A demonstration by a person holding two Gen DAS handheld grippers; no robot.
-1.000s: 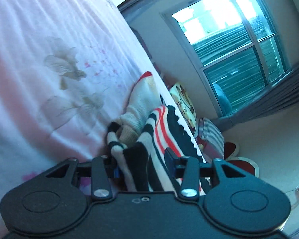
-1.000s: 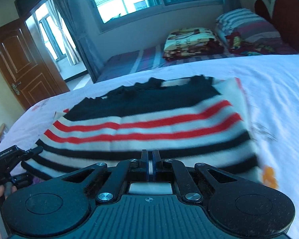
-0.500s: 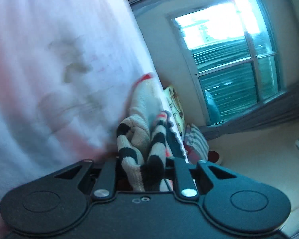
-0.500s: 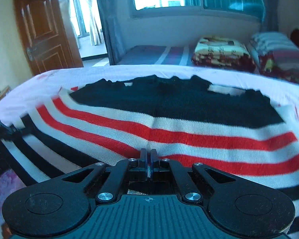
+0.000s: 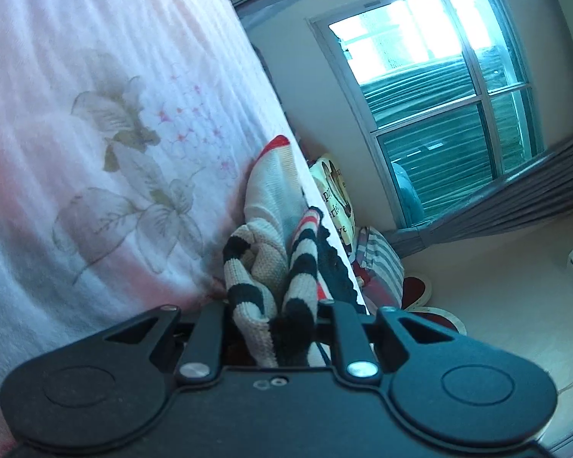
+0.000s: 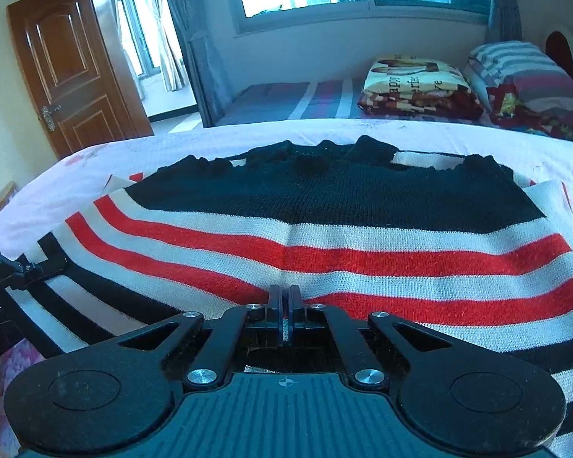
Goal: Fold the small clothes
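Note:
A small knitted sweater (image 6: pixel 363 240) with black, white and red stripes lies spread on the bed. In the left wrist view its striped edge (image 5: pixel 271 290) is bunched between the jaws of my left gripper (image 5: pixel 275 328), which is shut on it. My right gripper (image 6: pixel 285 305) has its jaws pressed together over the near edge of the sweater; I cannot see cloth between the pads. The left gripper also shows at the left edge of the right wrist view (image 6: pixel 4 271), holding the sweater's left corner.
The bed has a white and pink flowered sheet (image 5: pixel 107 145). Beyond it are a second bed with a folded printed blanket (image 6: pixel 412 84) and striped pillows (image 6: pixel 523 72), a window (image 5: pixel 439 107) with grey curtains, and a brown door (image 6: pixel 68 68).
The left gripper closed on the sweater's striped edge and bunched it up. The right gripper moved in closer over the sweater, which now fills more of its view.

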